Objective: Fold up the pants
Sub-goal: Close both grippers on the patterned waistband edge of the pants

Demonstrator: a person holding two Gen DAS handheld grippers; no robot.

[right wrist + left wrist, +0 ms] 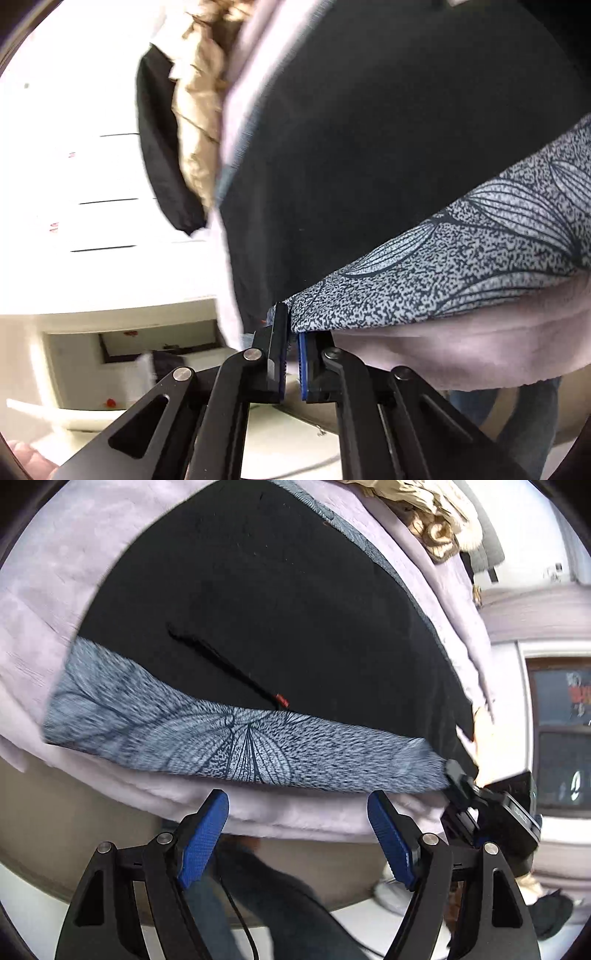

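Black pants (258, 602) lie spread on a lilac blanket (44, 590), with a grey leaf-patterned band (236, 746) along their near edge. A black drawstring with a red tip (221, 664) lies on them. My left gripper (297, 805) is open and empty, just short of the band's near edge. My right gripper (291, 332) is shut on the corner of the patterned band (461, 258), where the black cloth (369, 147) meets it. It also shows at the band's right end in the left wrist view (461, 782).
A tan and black jacket (192, 110) lies bunched at the far side of the blanket (480, 347). White drawers (74, 184) stand beyond. A person's jeans-clad legs (266, 893) are below the bed edge. A window (561, 738) is at the right.
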